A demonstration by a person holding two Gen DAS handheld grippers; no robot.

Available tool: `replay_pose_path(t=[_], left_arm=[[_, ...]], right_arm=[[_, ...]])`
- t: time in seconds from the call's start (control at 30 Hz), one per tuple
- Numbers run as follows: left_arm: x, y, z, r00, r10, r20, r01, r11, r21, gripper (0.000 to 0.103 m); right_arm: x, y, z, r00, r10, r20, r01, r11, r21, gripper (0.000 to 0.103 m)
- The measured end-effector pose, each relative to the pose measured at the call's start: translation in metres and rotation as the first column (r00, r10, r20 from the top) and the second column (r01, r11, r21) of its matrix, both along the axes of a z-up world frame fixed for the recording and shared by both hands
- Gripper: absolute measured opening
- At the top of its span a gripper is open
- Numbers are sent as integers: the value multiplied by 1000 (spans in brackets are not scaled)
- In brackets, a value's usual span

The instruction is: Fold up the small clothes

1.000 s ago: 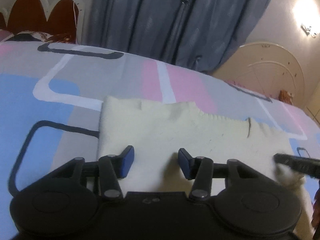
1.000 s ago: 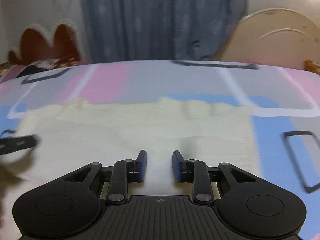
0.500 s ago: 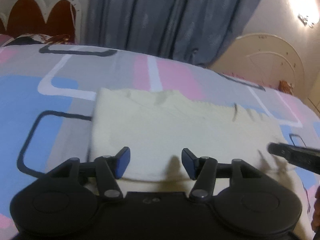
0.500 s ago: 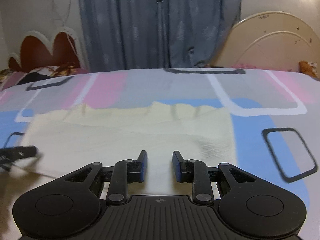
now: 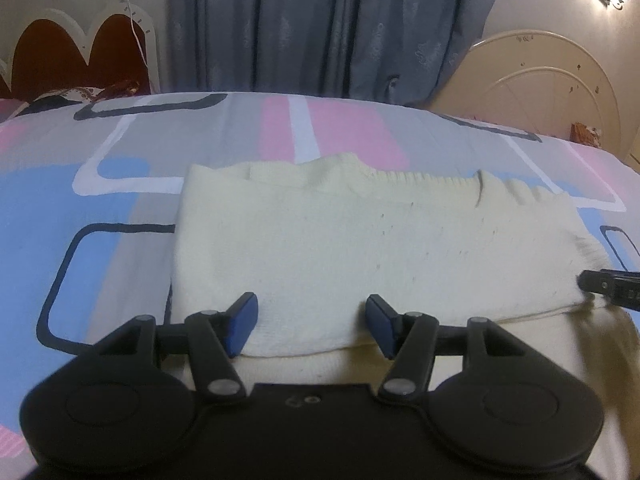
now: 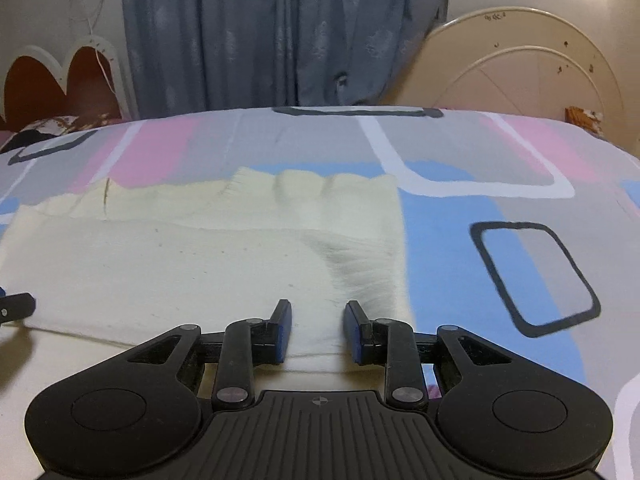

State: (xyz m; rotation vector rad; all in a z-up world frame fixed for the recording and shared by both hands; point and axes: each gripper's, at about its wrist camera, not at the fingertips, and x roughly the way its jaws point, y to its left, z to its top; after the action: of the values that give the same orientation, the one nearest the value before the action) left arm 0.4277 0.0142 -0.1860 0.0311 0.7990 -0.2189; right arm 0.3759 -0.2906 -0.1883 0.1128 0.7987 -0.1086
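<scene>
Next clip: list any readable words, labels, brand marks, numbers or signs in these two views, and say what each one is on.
No readable words or numbers in either view.
Small embossed mark, too faint to read: on the left claw's black body.
Small round crosshair symbol, no letters: on the right claw's ribbed body.
The cream sweater, the patterned bedsheet and the curtain carry no writing.

Bedroom: patterned bedsheet (image 5: 200,132), headboard (image 5: 76,44), curtains (image 5: 320,24).
</scene>
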Motion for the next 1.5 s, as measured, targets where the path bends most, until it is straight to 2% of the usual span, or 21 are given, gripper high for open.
replay_pose_path(t=[0.17,0.57,0.83,1.07,1.17,1.27,1.5], left_arm=[[-13,-1,8,1000,12,-9,-12,1000,-19,59],[-51,-31,31,999,-37,23,37,999,-11,61],[-61,-44,23,999,-38,4,38,999,1,65],[-55,-48,1,998,-12,-58,14,1000,26,68],[-56,-46,-6,999,-7,-41,8,999,37,74],[-56,-45,-7,999,-8,-38,10,999,43,76],[-58,-37,-7,999,17,-43,-15,998,58,76]], right_arm=[[-21,7,17,999,36,34,-38,998,50,28],[-55,55,32,983,172,66,-179,975,130,28],[-61,66,29,976,205,66,-213,968,135,28],[-58,59,15,984,173,35,-176,974,139,28],[-55,57,4,985,174,-2,-172,977,125,29],[-58,47,-2,984,176,-2,-175,979,109,29],[-70,15,-5,989,150,-11,-149,987,57,29]])
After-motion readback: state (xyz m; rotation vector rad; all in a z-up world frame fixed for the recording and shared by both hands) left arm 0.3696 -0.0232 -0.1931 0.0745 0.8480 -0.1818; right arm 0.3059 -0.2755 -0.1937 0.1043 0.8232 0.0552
